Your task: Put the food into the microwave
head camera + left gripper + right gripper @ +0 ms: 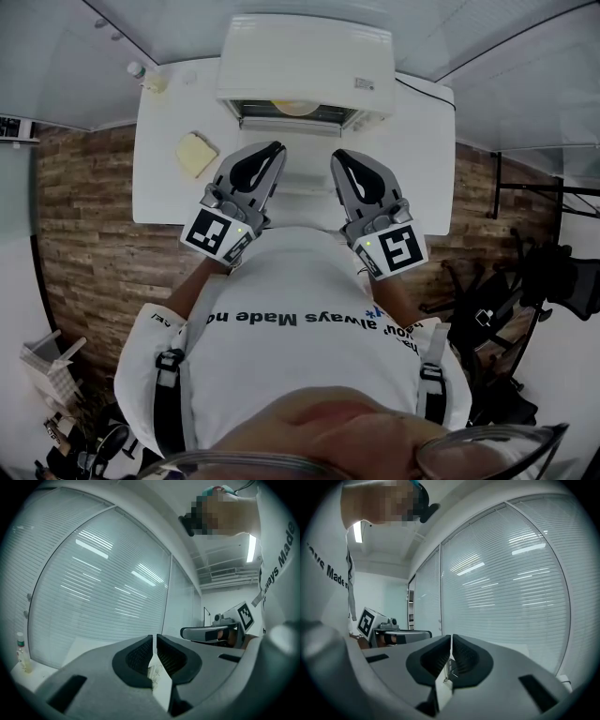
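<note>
A white microwave (305, 66) stands at the far edge of the white table (427, 159). Its front is open, and something round and yellow (295, 106) shows inside. A pale yellow slice of food (195, 154) lies on the table to the microwave's left. Both grippers are held level in front of the person's chest, at the table's near edge, short of the microwave. My left gripper (278, 150) (154, 639) is shut with nothing between its pads. My right gripper (337, 157) (451, 639) is also shut and empty. Each gripper view shows the other gripper beside it and window blinds beyond.
A small bottle (137, 69) (21, 653) stands at the table's far left corner. Window blinds run behind the table. Dark chairs (525, 281) stand on the wooden floor to the right, and a light basket (47, 366) sits at the lower left.
</note>
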Demonstrator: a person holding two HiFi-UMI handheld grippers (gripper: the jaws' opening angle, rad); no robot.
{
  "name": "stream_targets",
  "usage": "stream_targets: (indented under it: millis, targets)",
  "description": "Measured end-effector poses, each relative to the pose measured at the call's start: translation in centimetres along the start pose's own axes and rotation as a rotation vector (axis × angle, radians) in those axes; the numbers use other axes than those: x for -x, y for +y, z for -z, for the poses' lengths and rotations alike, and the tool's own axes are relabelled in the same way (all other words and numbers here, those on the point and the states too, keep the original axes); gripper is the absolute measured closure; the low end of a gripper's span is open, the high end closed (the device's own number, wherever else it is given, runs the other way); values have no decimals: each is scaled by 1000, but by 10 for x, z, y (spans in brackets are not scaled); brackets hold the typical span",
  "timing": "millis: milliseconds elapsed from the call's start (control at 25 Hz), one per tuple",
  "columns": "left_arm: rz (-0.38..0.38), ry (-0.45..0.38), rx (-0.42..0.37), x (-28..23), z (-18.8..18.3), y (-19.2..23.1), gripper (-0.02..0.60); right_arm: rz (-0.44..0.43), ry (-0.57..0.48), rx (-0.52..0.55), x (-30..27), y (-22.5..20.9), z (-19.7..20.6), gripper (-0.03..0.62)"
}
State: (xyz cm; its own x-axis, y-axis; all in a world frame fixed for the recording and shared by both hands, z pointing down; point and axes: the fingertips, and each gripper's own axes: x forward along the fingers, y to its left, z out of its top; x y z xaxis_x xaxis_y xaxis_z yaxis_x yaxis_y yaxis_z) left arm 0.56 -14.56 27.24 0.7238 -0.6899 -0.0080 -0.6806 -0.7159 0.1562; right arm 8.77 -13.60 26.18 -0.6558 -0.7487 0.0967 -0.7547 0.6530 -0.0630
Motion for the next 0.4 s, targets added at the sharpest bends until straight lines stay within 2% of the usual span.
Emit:
stream_targets:
  millis: [400]
  targets:
    - [-9,10,-2,0,2,-4,549,-2,-7,-17,4,-3,0,575]
